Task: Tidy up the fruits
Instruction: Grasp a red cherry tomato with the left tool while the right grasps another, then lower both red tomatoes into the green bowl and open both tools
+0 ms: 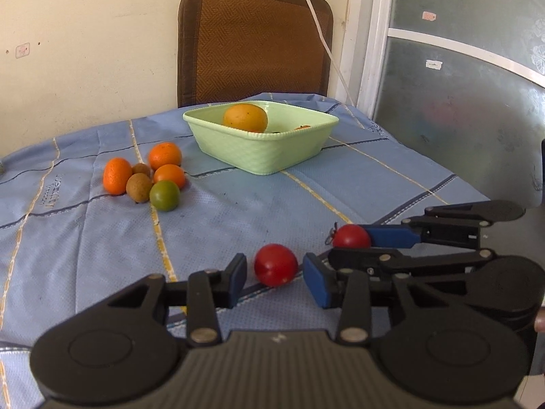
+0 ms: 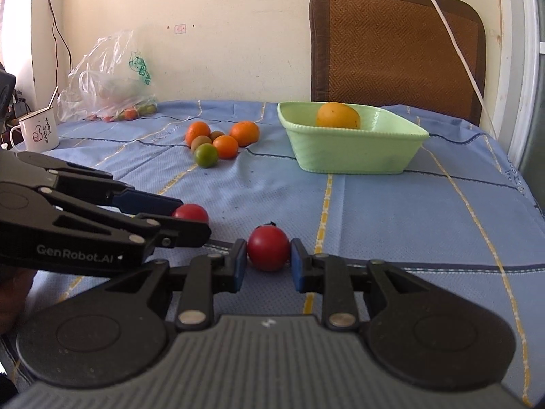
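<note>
Two red tomatoes lie near the front of the blue-clothed surface [image 1: 238,211]: one [image 1: 275,264] without a stalk, and just beside it one [image 2: 268,247] with a dark stalk. Farther back sits a cluster of three orange fruits [image 1: 165,156], two brown ones [image 1: 139,187] and a green one [image 1: 165,195]. A pale green basket [image 1: 262,146] holds a large orange fruit [image 1: 245,117]

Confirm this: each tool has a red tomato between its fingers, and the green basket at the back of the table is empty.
Wrong on the basket. The green basket holds a large orange fruit, plain in the right wrist view. The rest stands: the left tool and the right tool each have a red tomato between their fingers.
</note>
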